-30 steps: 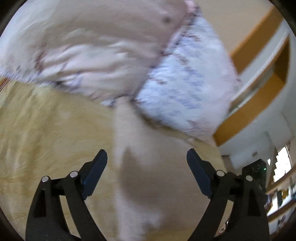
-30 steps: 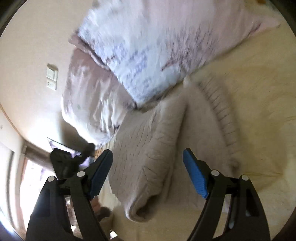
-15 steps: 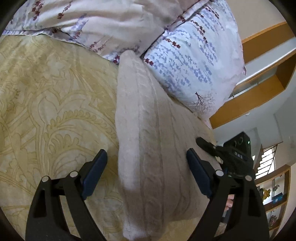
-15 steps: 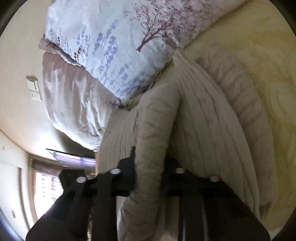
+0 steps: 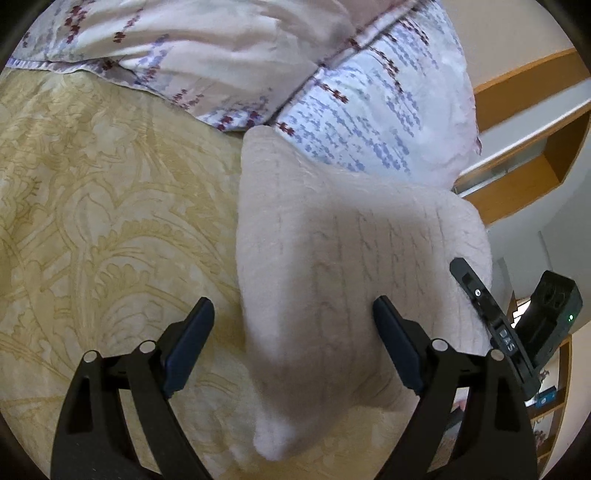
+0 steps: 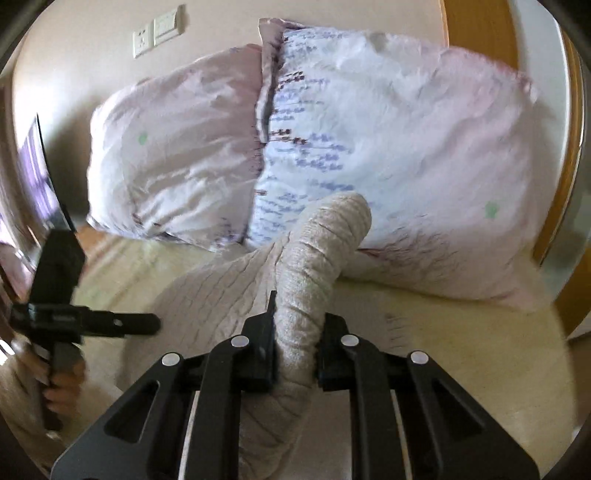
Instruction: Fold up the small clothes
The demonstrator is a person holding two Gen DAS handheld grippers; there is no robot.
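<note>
A beige cable-knit sweater (image 5: pixel 332 258) lies on the yellow patterned bedspread (image 5: pixel 110 221), its far end against the pillows. My left gripper (image 5: pixel 293 332) is open low over the near part, and the knit passes between its dark blue pads without touching them. In the right wrist view a rolled fold of the sweater (image 6: pixel 306 266) rises off the bed. My right gripper (image 6: pixel 295 332) is still closing and its pads press that fold from both sides. The right gripper's fingers (image 5: pixel 476 295) show at the sweater's right edge in the left wrist view.
Two floral pillows (image 6: pixel 406 147) (image 6: pixel 177 147) stand against the wall behind the sweater. A wall switch (image 6: pixel 159 31) is above them. A wooden shelf unit (image 5: pixel 535 155) is at the right. A hand (image 6: pixel 62 384) holds the left gripper (image 6: pixel 140 325) at the left.
The right gripper closed on a fold of the sweater, rolled upright and lifted it. The left gripper sank a little over the sweater and stayed open.
</note>
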